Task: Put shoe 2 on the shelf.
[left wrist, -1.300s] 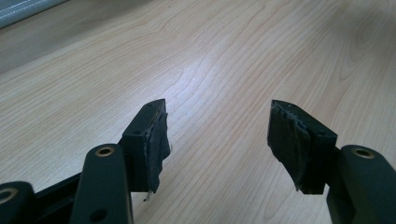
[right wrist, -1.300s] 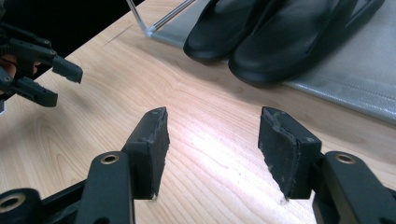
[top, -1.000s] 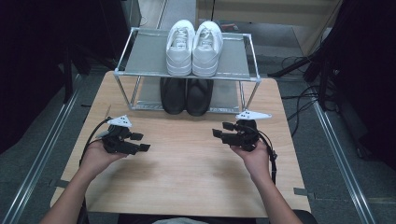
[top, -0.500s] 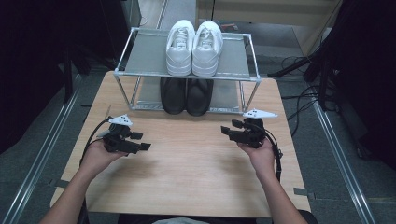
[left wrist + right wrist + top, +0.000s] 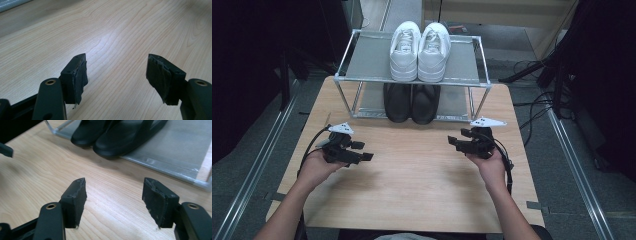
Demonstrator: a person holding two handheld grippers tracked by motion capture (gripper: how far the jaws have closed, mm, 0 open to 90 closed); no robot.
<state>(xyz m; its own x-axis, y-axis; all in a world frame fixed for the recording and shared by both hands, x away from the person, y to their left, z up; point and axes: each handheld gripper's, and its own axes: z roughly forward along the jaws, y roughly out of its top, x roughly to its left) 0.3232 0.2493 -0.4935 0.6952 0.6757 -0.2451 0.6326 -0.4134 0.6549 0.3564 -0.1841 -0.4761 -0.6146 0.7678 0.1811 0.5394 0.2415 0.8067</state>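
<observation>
Glossy black rounded-toe shoes [image 5: 117,135] are sitting paired on the rack's lower shelf; both tongs, left [image 5: 117,77] and right [image 5: 115,201], are gaping empty, the right having just been opening.

The right black two-jaw gripper [image 5: 455,141] drifts a bit further right, and its jaws have just been opening, nothing between them.

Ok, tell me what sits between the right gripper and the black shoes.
Nothing: in the right gripper view, only bare table separates the open right gripper from the black shoes.
</observation>
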